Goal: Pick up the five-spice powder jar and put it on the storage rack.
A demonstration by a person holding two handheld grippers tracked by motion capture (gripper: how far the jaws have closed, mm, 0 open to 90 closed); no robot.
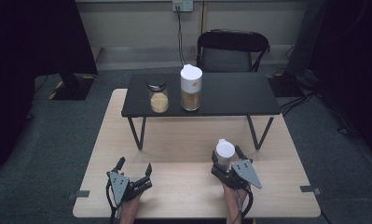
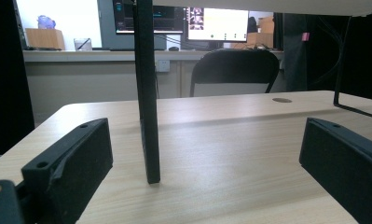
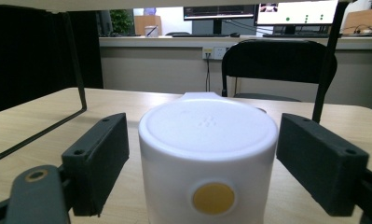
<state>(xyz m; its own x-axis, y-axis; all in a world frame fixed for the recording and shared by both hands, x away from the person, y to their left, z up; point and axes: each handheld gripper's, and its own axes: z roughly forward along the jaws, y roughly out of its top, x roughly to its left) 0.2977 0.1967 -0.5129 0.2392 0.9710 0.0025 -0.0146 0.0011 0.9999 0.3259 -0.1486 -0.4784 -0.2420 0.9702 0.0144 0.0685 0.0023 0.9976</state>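
So, from the high view my right claw [image 1: 229, 156] sits around a white-lidded container [image 1: 224, 152] near the front right of the wooden table [image 1: 183, 140], and from up there I can't really tell whether the pads are on it. The right gripper view sorts that out: the white lid [image 3: 207, 128] with a yellow dot [image 3: 213, 198] on its wall stands right between the two black jaws, and I see a sliver of gap on each side, so the jaws are half closed around it without pressing yet. The container stands upright on the tabletop.

My left claw [image 1: 134, 169] rests low at the front left, spread wide with nothing between the jaws. Its own camera shows what the high view hides: a black leg [image 2: 146, 93] of the small black shelf [image 1: 202, 93] planted on the wood straight ahead, between the jaws but farther out.

Beyond both claws, the shelf carries a short jar [image 1: 158, 98] with a dark lid and a taller white-capped jar [image 1: 191, 88], just beside each other. Open wood lies between my two claws and under the shelf. The table's front edge is close behind both hands, and the right edge is fairly near the right claw. A black chair [image 1: 232, 51] stands past the far side.
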